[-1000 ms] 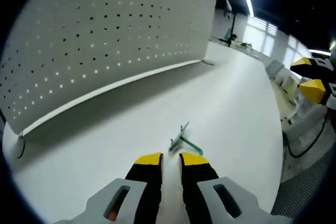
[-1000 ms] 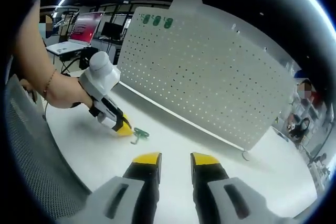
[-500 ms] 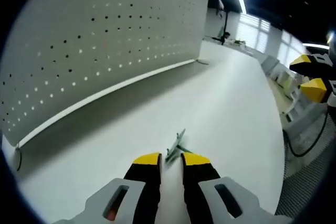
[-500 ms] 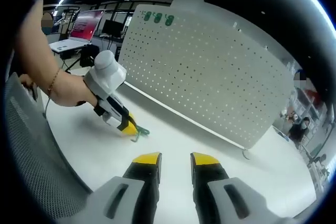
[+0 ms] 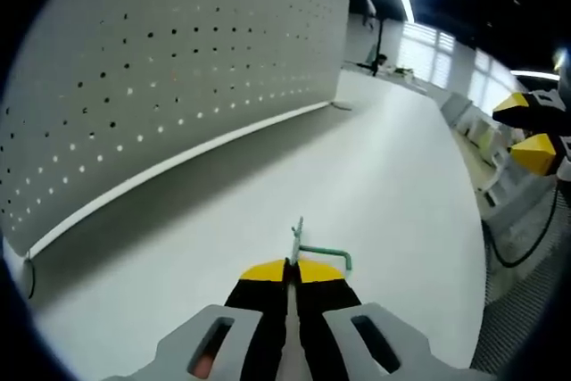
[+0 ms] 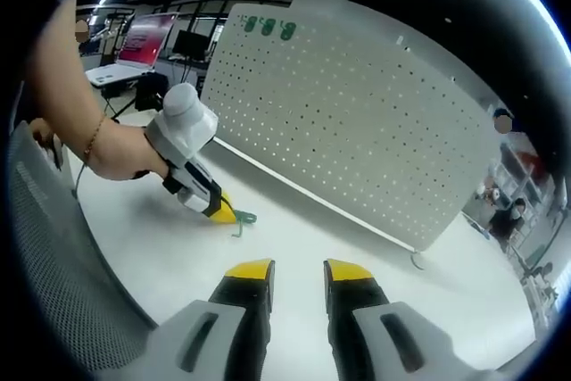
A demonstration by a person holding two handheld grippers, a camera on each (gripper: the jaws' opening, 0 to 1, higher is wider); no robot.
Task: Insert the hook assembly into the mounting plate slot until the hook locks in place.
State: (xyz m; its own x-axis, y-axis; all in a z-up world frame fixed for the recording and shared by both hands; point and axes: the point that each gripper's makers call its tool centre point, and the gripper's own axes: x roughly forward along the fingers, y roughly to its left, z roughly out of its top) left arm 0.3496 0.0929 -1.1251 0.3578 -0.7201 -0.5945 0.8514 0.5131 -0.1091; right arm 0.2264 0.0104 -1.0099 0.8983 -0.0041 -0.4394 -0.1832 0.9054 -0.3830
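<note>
Left tongs (image 5: 291, 267): pinched together on the green hook assembly (image 5: 310, 250), thin plate end between the yellow tips, bent wire sticking out ahead and to their right.
Right tongs (image 6: 297, 269): jaws apart, nothing between them, hovering over the desk (image 6: 294, 229), well back from the hook.
Pegboard (image 5: 169, 60): standing upright ahead of the left tongs, well apart; likely the mounting plate.
Grip risk: shallow hold at the very tips; may twist or slip on lifting.
Insertion risk: tilted hook could miss its hole and jam.
</note>
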